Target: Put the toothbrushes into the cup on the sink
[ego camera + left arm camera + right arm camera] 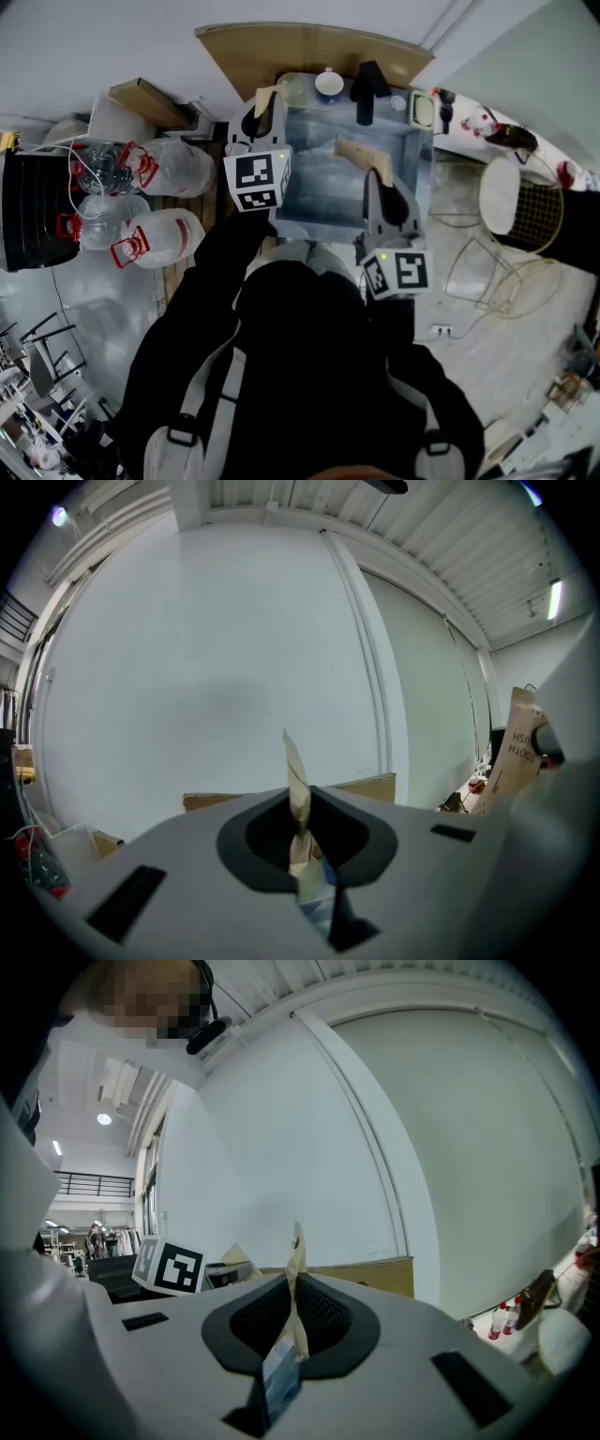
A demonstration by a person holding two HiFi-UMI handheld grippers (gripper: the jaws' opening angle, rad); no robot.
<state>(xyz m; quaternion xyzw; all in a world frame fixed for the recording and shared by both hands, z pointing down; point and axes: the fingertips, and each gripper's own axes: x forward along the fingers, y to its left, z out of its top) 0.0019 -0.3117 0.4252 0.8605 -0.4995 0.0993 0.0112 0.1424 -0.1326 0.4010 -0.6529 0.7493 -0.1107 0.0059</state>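
Pinching one paper-packed brush each, the left gripper (263,117) clamps the left toothbrush (266,96) and the right gripper (379,183) the right toothbrush (356,153), over the sink (417,155) at upper centre. Neither is in the cup (328,84) on the back ledge, so both insertions remain.

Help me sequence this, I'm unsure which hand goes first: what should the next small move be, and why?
Probably swing the left gripper rightward toward the cup on the back edge of the sink. Its tongs are shut on the left toothbrush, up near the cup; the right gripper, shut on the right toothbrush, sits farther back over the basin.
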